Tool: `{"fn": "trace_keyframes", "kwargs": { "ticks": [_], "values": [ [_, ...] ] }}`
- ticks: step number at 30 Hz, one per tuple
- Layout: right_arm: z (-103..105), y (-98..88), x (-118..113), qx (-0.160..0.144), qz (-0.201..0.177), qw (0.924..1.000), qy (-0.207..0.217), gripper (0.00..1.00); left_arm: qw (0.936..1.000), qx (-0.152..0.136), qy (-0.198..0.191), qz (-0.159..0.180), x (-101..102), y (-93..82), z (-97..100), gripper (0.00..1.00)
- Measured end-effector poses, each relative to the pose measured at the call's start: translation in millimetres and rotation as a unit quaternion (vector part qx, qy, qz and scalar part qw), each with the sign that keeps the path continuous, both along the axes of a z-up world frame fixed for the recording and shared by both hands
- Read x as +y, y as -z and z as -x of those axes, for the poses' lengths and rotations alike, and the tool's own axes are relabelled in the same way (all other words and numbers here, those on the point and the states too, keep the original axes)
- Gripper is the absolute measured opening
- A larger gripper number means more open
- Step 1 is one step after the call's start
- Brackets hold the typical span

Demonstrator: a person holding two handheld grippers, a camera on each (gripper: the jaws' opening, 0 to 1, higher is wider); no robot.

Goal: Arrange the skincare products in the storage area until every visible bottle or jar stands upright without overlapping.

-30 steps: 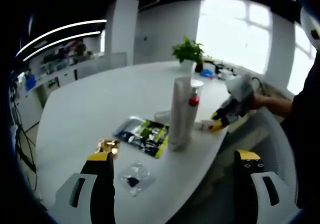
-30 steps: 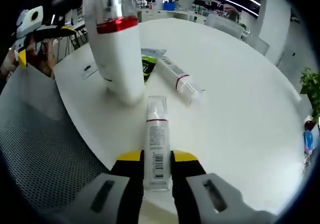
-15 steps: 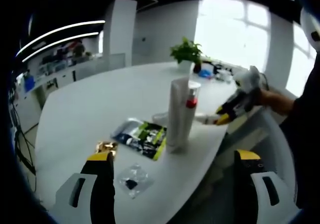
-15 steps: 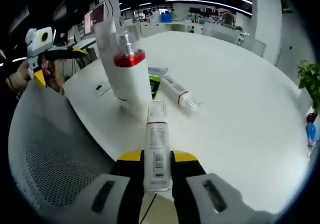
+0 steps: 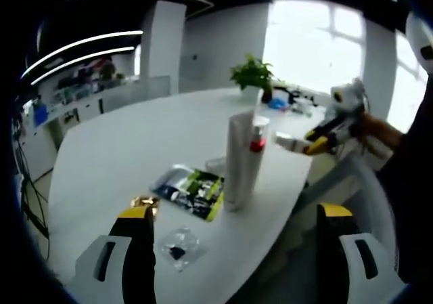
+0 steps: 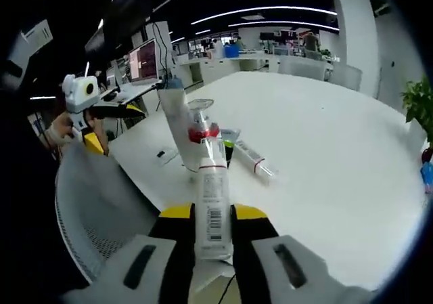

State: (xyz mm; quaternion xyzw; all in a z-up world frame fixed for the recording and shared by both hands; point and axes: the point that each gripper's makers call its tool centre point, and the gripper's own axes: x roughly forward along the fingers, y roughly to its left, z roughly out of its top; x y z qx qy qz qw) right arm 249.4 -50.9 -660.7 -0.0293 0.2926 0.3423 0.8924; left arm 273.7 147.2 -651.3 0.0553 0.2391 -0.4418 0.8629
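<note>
The right gripper (image 6: 212,221) is clamped on a small white bottle (image 6: 212,196) with a barcode label and a clear cap, held off the near edge of a white table (image 6: 325,155); in the left gripper view the same gripper (image 5: 312,141) appears at the right with the small bottle lying sideways in its jaws, above the table's edge. On the table a tall white tube (image 5: 237,160) stands upright, and just beside it a pump bottle with a red collar (image 5: 256,148), also upright. A clear-capped tube (image 6: 252,161) lies on its side a little to the right of them in the right gripper view. A green-and-black sachet (image 5: 193,188) lies flat left of the tall tube, with a small clear packet (image 5: 178,244) nearer and a small gold object (image 5: 143,202) by the left gripper's (image 5: 233,214) left jaw. The left gripper's jaws stand wide apart, holding nothing. A potted plant (image 5: 254,74) stands at the table's far side.
</note>
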Motion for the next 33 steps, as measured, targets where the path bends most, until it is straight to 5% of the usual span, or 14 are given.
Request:
{"fn": "trace_keyframes", "kwargs": {
  "ticks": [13, 26, 33],
  "values": [
    [5.3, -26.7, 41.1, -0.013, -0.052, 0.997, -0.056, 0.19, 0.9997, -0.008, 0.022, 0.001, -8.2, -4.2, 4.4, 0.93],
    [0.8, -29.5, 93.5, -0.022, -0.073, 0.9899, -0.12, 0.19, 0.9984, -0.002, 0.056, 0.004, -14.7, -1.2, 15.1, 0.68],
    [-1.5, -32.3, 109.4, -0.023, -0.081, 0.9869, -0.137, 0.19, 0.9966, 0.001, 0.06, 0.056, -25.1, -14.7, 14.5, 0.69]
  ]
}}
